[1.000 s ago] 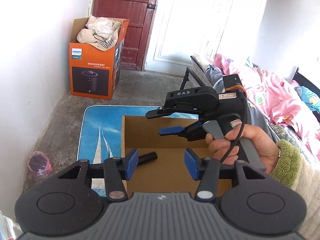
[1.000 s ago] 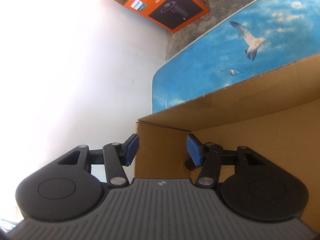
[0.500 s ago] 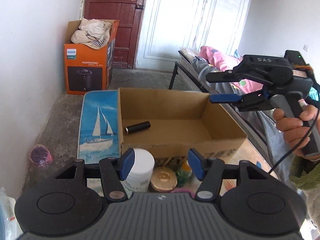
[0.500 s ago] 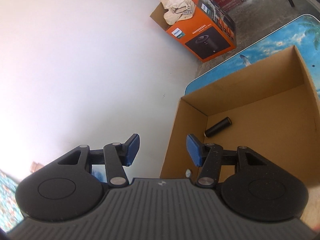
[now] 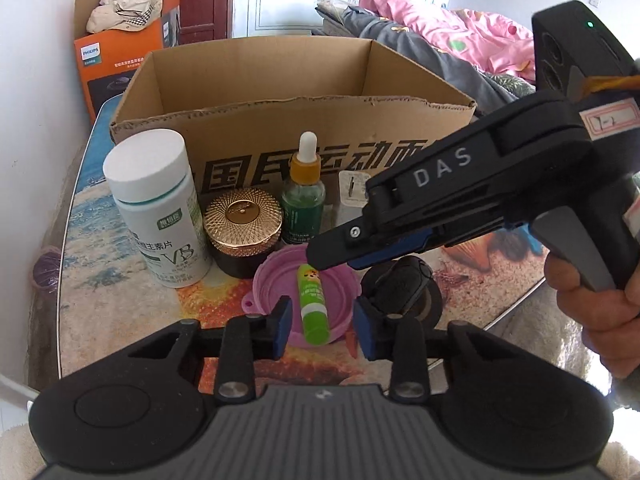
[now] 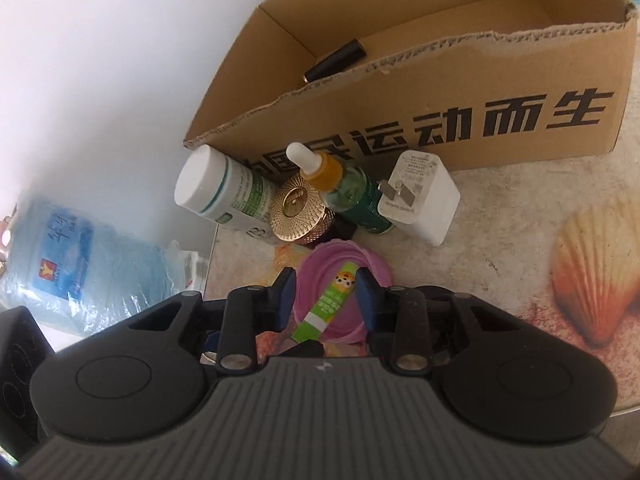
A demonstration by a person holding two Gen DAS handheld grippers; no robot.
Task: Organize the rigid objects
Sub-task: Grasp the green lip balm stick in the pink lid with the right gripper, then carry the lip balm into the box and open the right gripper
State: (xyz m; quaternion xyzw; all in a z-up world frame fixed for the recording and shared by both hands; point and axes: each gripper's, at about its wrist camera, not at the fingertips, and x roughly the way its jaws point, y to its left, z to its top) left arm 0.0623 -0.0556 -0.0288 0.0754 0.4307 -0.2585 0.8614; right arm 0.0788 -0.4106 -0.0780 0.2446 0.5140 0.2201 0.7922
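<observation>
Bottles (image 5: 158, 216) and jar (image 5: 243, 222) crowd between lip balm (image 5: 313, 304) and box (image 5: 280, 92).

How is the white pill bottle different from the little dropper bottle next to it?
The pill bottle is white, wide and opaque with a flat white cap; the dropper bottle is green, see-through and slimmer, with an orange collar and a white rubber bulb on top. The pill bottle is the bulkier of the two. Both stand upright on the table in front of the cardboard box, with a gold-lidded jar between them.
</observation>
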